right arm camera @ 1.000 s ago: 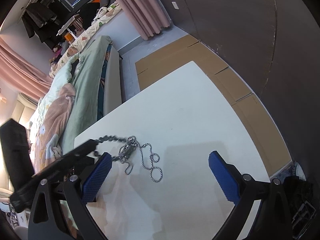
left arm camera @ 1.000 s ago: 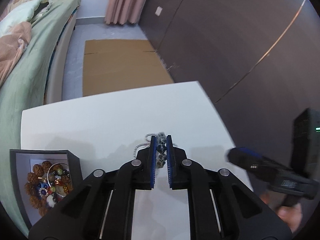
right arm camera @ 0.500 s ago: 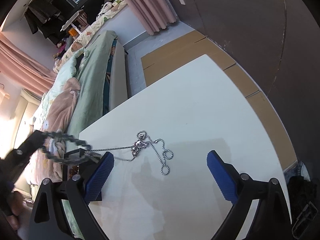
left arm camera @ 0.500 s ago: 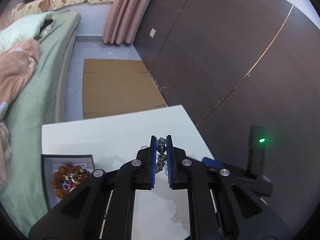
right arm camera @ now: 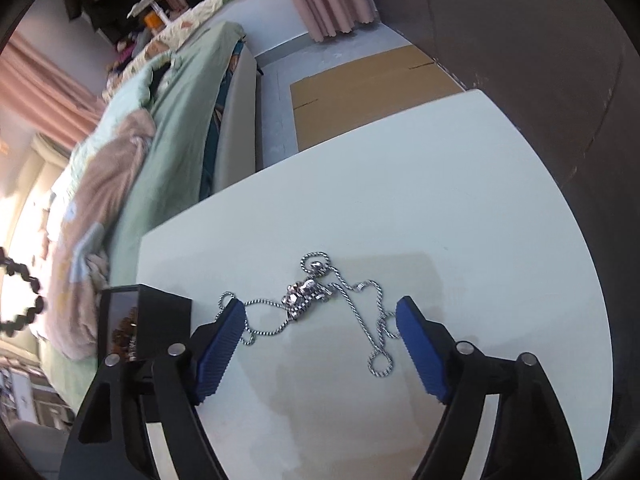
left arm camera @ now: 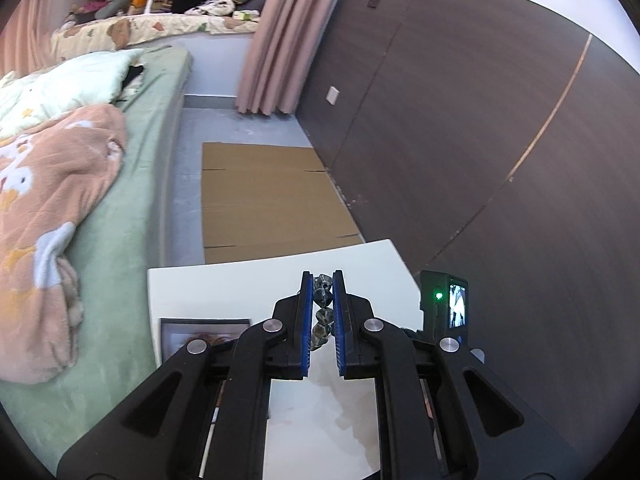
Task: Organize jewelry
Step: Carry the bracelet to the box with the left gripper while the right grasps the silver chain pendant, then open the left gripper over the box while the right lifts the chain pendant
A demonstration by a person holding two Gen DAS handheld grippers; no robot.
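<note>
My left gripper point(left arm camera: 322, 280) is shut on a dark beaded bracelet point(left arm camera: 322, 312), held high above the white table point(left arm camera: 224, 288). The bracelet also shows hanging in the air at the left edge of the right wrist view point(right arm camera: 22, 300). A dark jewelry box point(left arm camera: 204, 330) with beaded pieces inside sits at the table's left edge, partly hidden by my fingers; it also shows in the right wrist view point(right arm camera: 160, 312). My right gripper point(right arm camera: 320, 314) is open, just above a tangle of silver chains with a crystal pendant point(right arm camera: 306, 296) on the table point(right arm camera: 460, 200).
A bed with green sheet and peach blanket point(left arm camera: 52, 208) runs along the left. Flat cardboard point(left arm camera: 264, 208) lies on the floor beyond the table. A dark wood wall point(left arm camera: 480, 120) stands on the right. The right gripper's device with a green light point(left arm camera: 444, 300) shows at right.
My left gripper has risen and swung left with the bracelet, lifting it clear of the chains. My right gripper has moved closer over the silver chains, which now lie between its fingers.
</note>
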